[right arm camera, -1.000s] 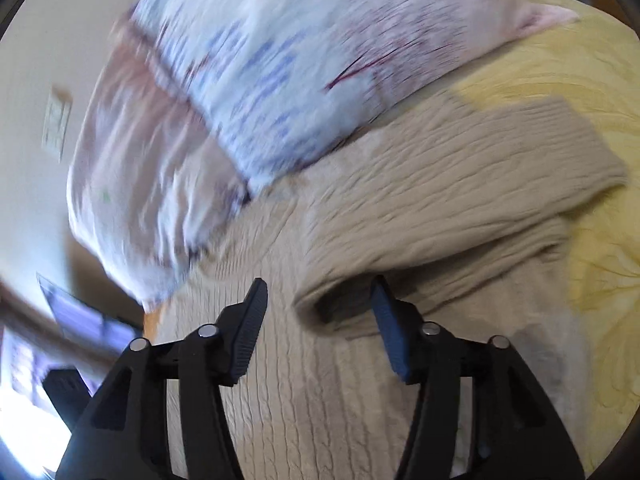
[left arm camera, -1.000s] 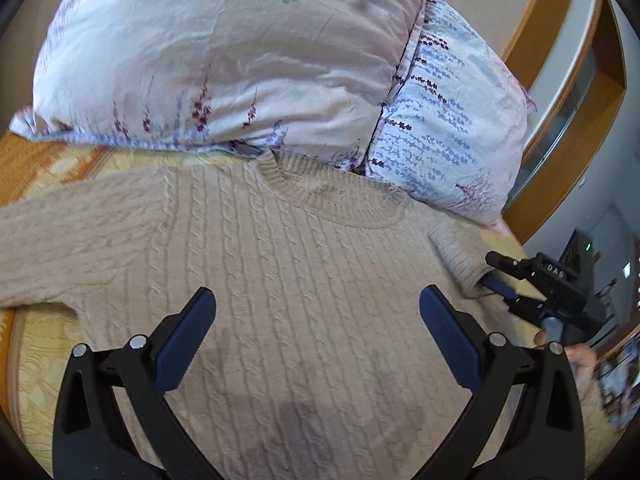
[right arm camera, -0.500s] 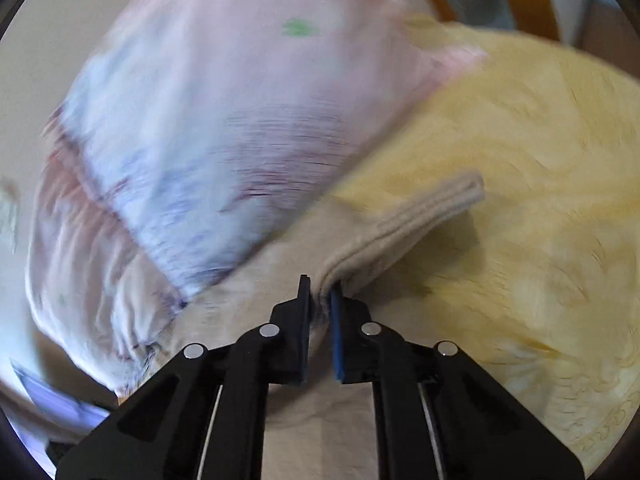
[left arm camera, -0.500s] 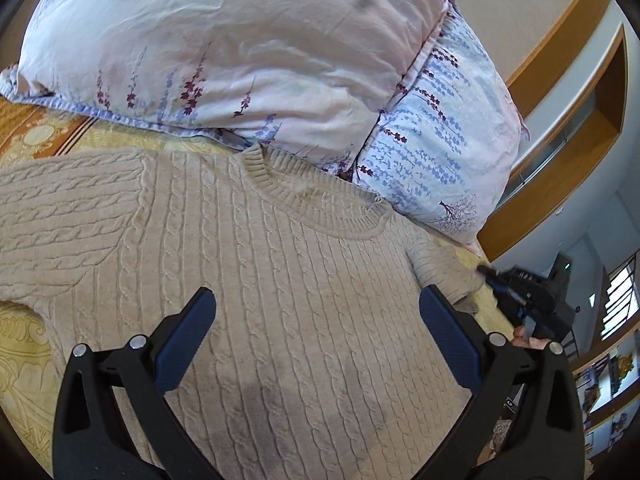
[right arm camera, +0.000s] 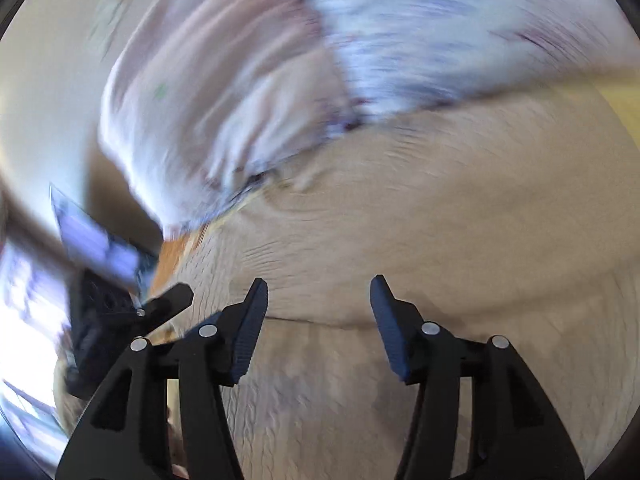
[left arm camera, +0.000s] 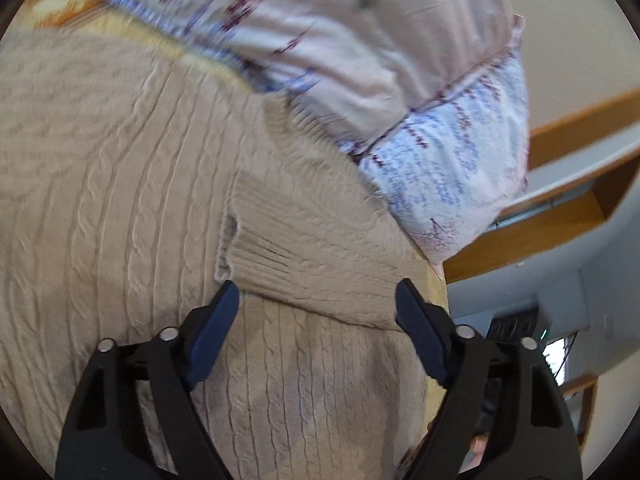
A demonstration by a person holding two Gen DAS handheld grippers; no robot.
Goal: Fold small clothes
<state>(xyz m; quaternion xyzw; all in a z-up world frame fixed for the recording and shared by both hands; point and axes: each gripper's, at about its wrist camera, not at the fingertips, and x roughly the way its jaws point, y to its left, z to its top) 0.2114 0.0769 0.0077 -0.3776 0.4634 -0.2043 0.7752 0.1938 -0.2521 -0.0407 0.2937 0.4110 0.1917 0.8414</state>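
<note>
— Beige cable-knit sweater (left arm camera: 132, 184): flat on yellow bedspread (left arm camera: 120, 28), sleeve (left arm camera: 316, 248) folded across chest, below floral pillows (left arm camera: 360, 52).
— Left gripper (left arm camera: 318, 306)?
— Jaws just narrowing, gripping nothing. Right gripper (right arm camera: 318, 312) just reopened, empty.

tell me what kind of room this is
Most likely a bedroom: a beige cable-knit sweater lies on a yellow patterned bedspread, with two floral fabric pillows stacked behind it.

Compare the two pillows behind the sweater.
The pink pillow is pale pink with sparse purple sprigs and a green flower; the blue pillow is light blue and densely patterned. The pink one sits leftward, the blue one rightward by the wooden frame. Both press together, touching the sweater neckline.
</note>
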